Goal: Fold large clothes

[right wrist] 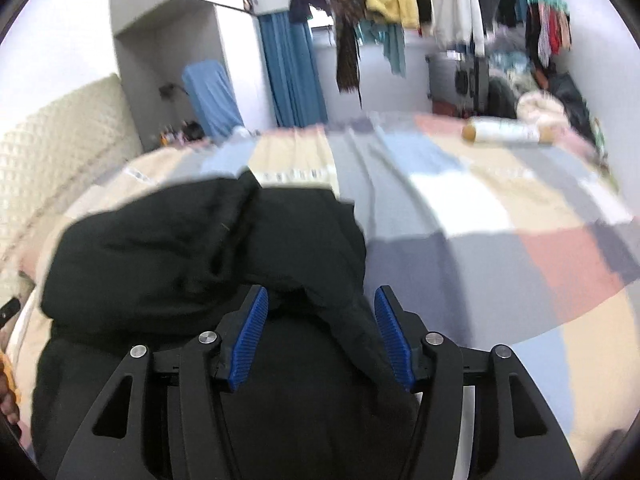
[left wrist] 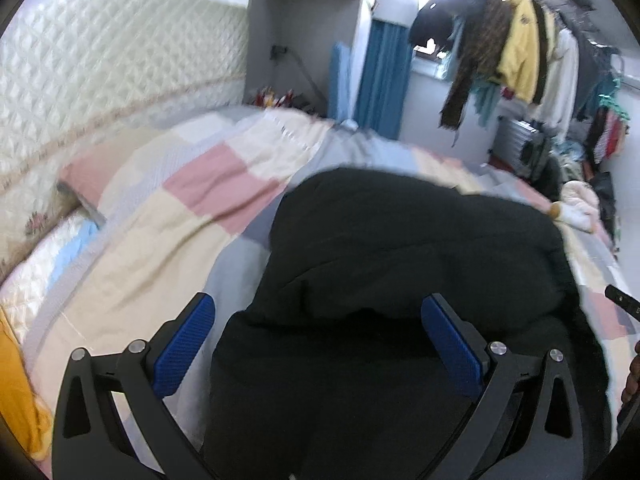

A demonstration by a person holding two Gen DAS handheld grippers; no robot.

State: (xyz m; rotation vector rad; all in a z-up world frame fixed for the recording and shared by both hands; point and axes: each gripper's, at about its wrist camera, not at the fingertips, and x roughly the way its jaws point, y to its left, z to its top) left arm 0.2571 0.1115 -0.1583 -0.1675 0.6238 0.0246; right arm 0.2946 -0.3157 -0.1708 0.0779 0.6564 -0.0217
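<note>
A black garment (left wrist: 400, 248) lies bunched on the near part of the patchwork bedspread (left wrist: 168, 208). The left gripper (left wrist: 318, 320) hovers over it, fingers spread wide. The right gripper (right wrist: 320, 312) is likewise released above the garment's right edge.

- No legible text, label, brand, number or sign in either view.
- Yellow garment (left wrist: 520, 36) hanging at far right: a small dark mark on its chest, too blurred to read.
- White roll (right wrist: 506, 131) on the bed, far right: no readable print.
</note>
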